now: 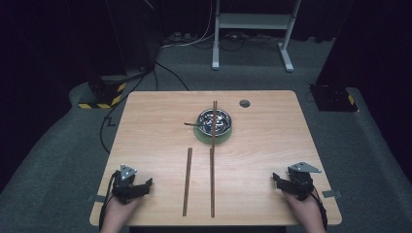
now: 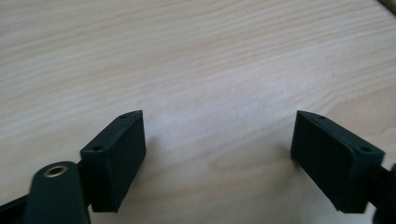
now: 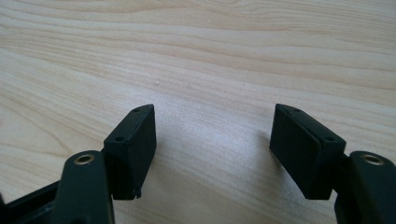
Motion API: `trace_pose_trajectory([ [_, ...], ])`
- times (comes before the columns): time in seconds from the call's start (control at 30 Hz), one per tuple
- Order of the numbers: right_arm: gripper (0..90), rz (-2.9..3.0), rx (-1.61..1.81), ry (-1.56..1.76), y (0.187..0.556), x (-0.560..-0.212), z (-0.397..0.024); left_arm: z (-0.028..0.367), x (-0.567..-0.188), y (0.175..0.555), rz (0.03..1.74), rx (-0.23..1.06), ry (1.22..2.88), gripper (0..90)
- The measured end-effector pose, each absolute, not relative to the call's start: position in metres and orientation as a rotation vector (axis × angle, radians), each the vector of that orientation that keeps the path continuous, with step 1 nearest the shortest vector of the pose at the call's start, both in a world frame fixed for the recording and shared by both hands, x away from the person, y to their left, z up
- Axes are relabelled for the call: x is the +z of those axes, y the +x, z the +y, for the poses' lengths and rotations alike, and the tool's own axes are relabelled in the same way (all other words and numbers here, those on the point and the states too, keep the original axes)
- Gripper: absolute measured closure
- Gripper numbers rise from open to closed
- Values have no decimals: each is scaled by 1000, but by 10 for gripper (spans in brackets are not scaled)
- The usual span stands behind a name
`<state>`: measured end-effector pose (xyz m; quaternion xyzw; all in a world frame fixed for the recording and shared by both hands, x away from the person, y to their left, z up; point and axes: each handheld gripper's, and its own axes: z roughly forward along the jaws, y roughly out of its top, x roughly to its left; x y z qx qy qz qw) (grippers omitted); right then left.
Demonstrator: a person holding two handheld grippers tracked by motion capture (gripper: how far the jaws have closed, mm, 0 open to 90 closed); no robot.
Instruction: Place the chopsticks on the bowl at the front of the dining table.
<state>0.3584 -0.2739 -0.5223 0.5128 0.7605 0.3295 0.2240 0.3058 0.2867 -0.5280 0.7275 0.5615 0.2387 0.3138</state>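
Nearest the camera, both grippers, left (image 1: 145, 184) and right (image 1: 278, 179), rest with fingers spread and empty, flanking two long brown wooden sticks (image 1: 187, 181) lying lengthwise toward the metal bowl (image 1: 214, 122) on the tabletop (image 1: 145, 126).

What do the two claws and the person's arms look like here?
Both the left claw and right claw are black, each topped with a grey three-cornered plate. Their jaws are flat black rectangular blocks with small screw holes. Black cables trail back along the bare, sleeveless forearms.

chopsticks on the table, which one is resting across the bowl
The long chopstick at the far middle: it lies across the metal bowl's rim, pointing away. The other two chopsticks lie flat on the table, nearer the person.
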Motion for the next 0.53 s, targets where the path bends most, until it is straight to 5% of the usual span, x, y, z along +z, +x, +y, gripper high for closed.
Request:
trace_pose_trajectory([
  [0.53, 304, 2093, 887, 1422, 358, -522, -271, 286, -530, 302, 1475, 641, 1896, 157],
])
